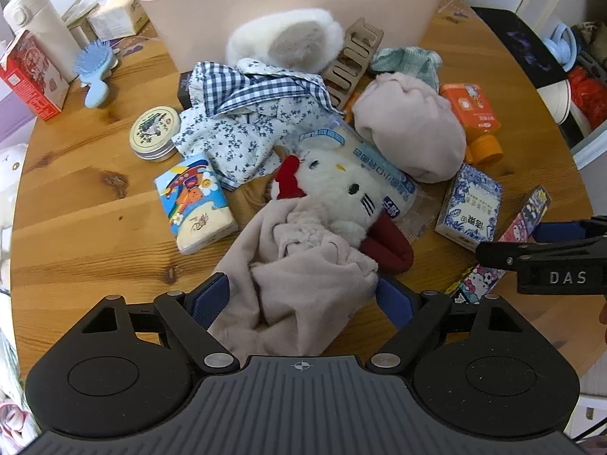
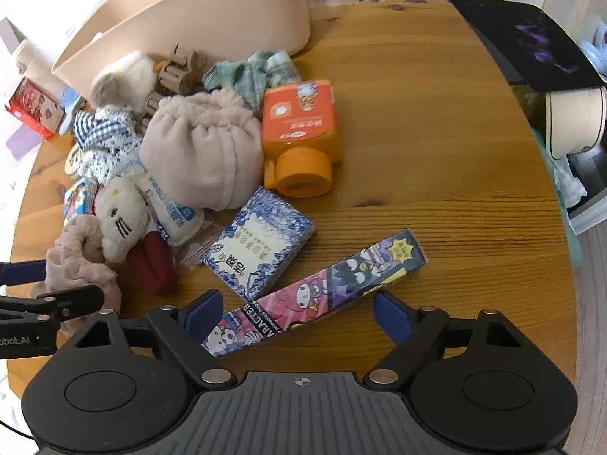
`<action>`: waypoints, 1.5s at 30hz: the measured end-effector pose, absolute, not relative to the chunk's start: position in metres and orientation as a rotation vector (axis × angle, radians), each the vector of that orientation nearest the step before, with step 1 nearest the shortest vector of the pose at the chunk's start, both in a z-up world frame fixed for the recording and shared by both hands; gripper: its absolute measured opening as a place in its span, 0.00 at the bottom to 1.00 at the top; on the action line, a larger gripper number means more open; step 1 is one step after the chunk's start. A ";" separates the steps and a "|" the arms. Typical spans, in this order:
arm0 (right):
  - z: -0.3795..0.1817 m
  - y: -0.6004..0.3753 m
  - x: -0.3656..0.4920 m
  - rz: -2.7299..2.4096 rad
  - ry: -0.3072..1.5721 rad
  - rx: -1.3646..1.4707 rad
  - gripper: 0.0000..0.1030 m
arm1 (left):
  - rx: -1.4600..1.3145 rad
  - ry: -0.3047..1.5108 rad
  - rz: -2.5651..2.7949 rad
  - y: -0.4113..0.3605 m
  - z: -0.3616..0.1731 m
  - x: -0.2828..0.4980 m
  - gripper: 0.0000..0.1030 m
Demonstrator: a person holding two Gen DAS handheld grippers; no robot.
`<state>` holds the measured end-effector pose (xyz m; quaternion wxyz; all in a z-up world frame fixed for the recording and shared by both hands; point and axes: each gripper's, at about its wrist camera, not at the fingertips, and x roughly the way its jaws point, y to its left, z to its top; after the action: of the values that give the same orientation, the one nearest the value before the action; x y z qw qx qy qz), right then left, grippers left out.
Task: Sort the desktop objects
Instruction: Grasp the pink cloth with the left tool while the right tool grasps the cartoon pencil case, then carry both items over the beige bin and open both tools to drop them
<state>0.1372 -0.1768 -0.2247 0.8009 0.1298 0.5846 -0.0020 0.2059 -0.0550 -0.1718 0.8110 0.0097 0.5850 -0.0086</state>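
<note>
**2 grippers down in the pile, and either pick can snag**

We are right over the long cartoon-printed box (image 2: 318, 288), lying flat on the wooden table (image 2: 436, 174) at the near edge of the clutter. It runs diagonally between the fingers of the right gripper (image 2: 297, 313). The jaws stand wide, and neither pad presses on it. That angle is our worry: close now and we judge the pads meet the box skewed, so it could twist or skid out. Its lower end sits close to the left pad, the upper end reaches past the right one.

Just beside it lies the blue-patterned tissue pack (image 2: 260, 244), near enough to get nudged.

Over to the left gripper (image 1: 301, 297): its jaws are open too, with the beige plush cloth (image 1: 303, 284) bunched between the fingers; whether the pads bite yet, we cannot tell. The Hello Kitty plush (image 1: 343, 189) lies on that cloth's upper folds with a red piece (image 1: 390, 244) alongside, so a lift likely drags both.

Further out, the mauve pouch (image 1: 409, 129), the floral fabric (image 1: 235, 132) and the round tin (image 1: 154, 132) crowd together. The beige bin (image 1: 288, 11) waits behind them. The 2 grippers work close together, so a collision is possible.
</note>
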 end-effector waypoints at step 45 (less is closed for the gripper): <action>-0.153 -0.193 0.115 -0.029 0.969 0.173 0.20 | -0.013 1.137 -0.095 -0.035 -0.108 0.187 0.06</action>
<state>0.1150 -0.1929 -0.1529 0.8812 0.0829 0.4651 -0.0139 0.1870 -0.0346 -0.1082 0.8417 -0.0062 0.5379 -0.0451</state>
